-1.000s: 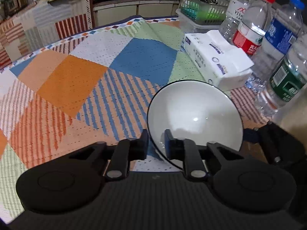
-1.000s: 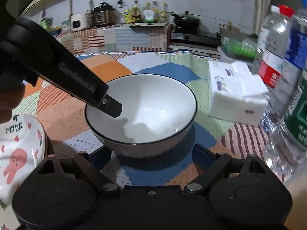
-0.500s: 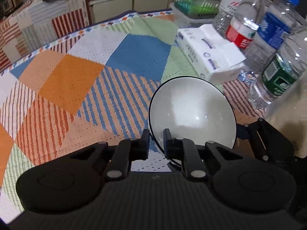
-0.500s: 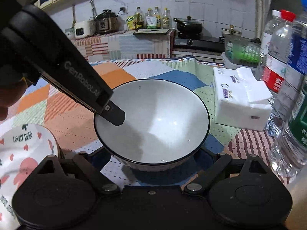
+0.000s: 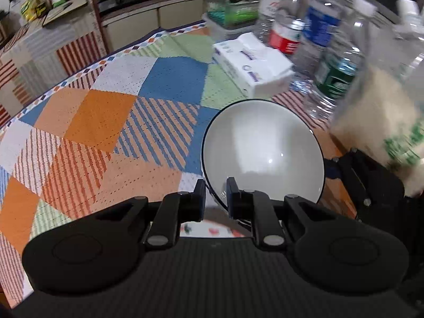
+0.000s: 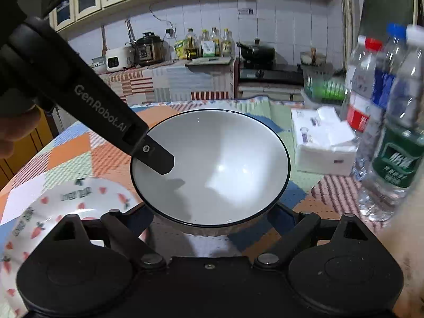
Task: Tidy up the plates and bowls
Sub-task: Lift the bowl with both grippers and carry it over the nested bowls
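A white bowl with a dark rim is held above the patterned tablecloth. My left gripper is shut on its near-left rim; one finger reaches inside the bowl in the right wrist view. My right gripper is open, its fingers mostly hidden under the bowl, one on each side. A white plate with carrot and strawberry prints lies on the table at lower left; a strip of it shows under the left gripper.
A tissue pack lies behind the bowl. Several water bottles stand at the right. A green basket sits at the table's far edge. A kitchen counter with appliances is beyond.
The bowl has risen off the table and moved left toward the printed plate, held by my left gripper. The plate now shows more in the right wrist view.
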Demonstrator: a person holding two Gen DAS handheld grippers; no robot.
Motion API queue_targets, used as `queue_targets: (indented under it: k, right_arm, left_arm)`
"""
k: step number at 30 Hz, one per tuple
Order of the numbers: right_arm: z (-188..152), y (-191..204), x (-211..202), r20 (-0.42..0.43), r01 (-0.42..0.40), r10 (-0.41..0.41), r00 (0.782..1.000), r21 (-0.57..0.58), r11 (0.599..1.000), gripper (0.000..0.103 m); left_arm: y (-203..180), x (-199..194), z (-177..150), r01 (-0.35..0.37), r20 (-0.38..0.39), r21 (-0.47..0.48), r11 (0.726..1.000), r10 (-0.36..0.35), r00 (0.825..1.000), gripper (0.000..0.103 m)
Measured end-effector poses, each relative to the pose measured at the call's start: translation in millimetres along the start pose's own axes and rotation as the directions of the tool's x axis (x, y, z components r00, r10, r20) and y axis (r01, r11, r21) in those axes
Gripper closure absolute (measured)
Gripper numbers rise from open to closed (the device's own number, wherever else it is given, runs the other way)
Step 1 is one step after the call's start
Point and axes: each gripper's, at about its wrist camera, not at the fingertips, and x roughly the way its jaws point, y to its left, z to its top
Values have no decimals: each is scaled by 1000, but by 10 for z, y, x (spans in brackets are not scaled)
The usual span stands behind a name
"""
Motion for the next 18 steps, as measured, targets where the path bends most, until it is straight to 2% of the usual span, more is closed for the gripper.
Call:
queue_targets:
  k: [6, 11, 18]
  right_arm:
    - [82, 229, -433, 33, 10, -9, 999, -47, 999, 9]
    - [174, 429, -815, 3, 2, -2, 1000, -75, 997, 9]
    - [174, 751, -1350, -16, -23, 22, 1000, -117, 993, 9]
  left_arm:
    - [-70, -520, -151, 21, 23, 8, 1000, -21, 1000, 89]
    - [-181, -983, -338, 28, 27, 50, 998, -29, 999, 89]
    - [-264, -1515, -666, 49, 7, 39, 998, -49, 999, 88]
